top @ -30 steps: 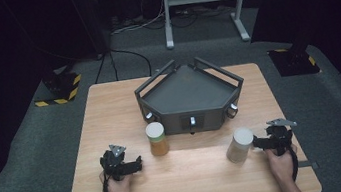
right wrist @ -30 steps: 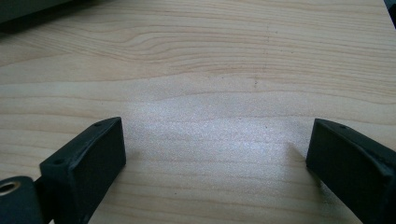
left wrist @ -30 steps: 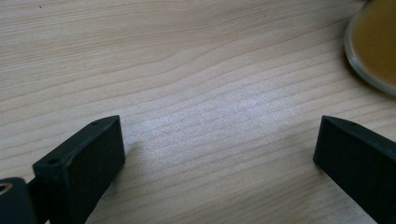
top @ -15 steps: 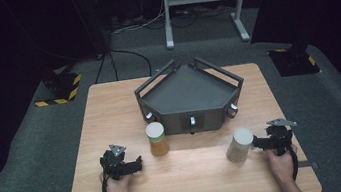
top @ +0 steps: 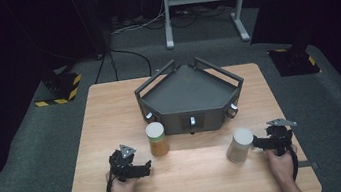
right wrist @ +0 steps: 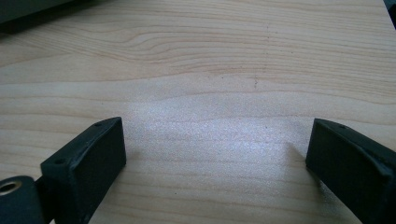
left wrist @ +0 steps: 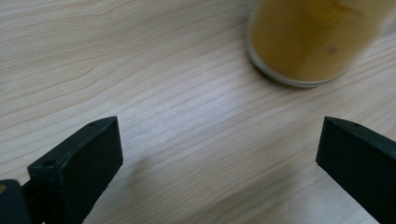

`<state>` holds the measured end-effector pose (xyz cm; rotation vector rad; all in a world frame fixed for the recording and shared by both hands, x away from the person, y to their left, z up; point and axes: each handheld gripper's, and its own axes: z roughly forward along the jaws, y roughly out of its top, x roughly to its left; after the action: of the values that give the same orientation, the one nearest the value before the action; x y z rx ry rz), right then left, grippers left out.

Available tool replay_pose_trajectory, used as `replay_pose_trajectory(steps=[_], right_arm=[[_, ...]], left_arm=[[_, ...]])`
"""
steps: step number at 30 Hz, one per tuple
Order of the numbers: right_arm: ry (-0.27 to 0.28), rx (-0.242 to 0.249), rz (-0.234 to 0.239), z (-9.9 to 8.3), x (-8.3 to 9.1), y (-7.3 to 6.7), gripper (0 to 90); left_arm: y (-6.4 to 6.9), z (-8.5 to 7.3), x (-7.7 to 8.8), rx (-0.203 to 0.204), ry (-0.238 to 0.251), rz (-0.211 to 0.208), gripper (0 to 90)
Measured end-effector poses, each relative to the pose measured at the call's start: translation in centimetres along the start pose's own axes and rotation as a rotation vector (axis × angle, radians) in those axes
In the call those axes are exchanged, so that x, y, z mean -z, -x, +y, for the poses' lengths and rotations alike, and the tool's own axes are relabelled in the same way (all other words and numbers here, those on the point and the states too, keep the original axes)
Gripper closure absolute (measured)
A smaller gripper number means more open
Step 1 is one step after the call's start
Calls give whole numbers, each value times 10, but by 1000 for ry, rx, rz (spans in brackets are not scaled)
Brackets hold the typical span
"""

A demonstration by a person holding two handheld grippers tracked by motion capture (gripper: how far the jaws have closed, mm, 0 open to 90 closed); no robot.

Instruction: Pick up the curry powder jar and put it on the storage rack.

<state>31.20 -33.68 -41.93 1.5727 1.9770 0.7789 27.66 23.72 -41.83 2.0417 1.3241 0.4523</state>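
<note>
Pale wood grain runs across the table (top: 110, 114), which stands on grey carpet (top: 40, 154) in a dark room with a black-and-yellow striped block (top: 59, 89) off its far left corner. The left gripper (top: 144, 168), jaws spread wide and empty, rests just short of the amber jar (top: 157, 139) (white-lidded, upright, in front of the dark angular tray (top: 188, 96)). The right gripper (top: 257, 143), jaws also wide apart, sits just beside the white jar (top: 239, 145).
</note>
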Motion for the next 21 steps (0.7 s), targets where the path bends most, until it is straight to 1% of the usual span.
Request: replay_pose_trajectory(steps=[2,6,10,14,16,20,21], right_arm=[[1,2,1,0,0,0,47],[1,1,1,0,0,0,48],[1,1,1,0,0,0,48],[1,1,1,0,0,0,48],[1,1,1,0,0,0,48],[2,1,2,0,0,0,48],[2,1,2,0,0,0,48]], left_arm=[[3,2,0,-11,1,-13,5],[7,8,-3,-17,10,-40,11],[12,14,-6,-22,17,-49,13],[18,21,-12,-19,33,-52,22],[19,22,-13,-16,38,-52,28],[28,32,-17,-22,60,-38,45],[28,32,-17,-22,60,-38,51]])
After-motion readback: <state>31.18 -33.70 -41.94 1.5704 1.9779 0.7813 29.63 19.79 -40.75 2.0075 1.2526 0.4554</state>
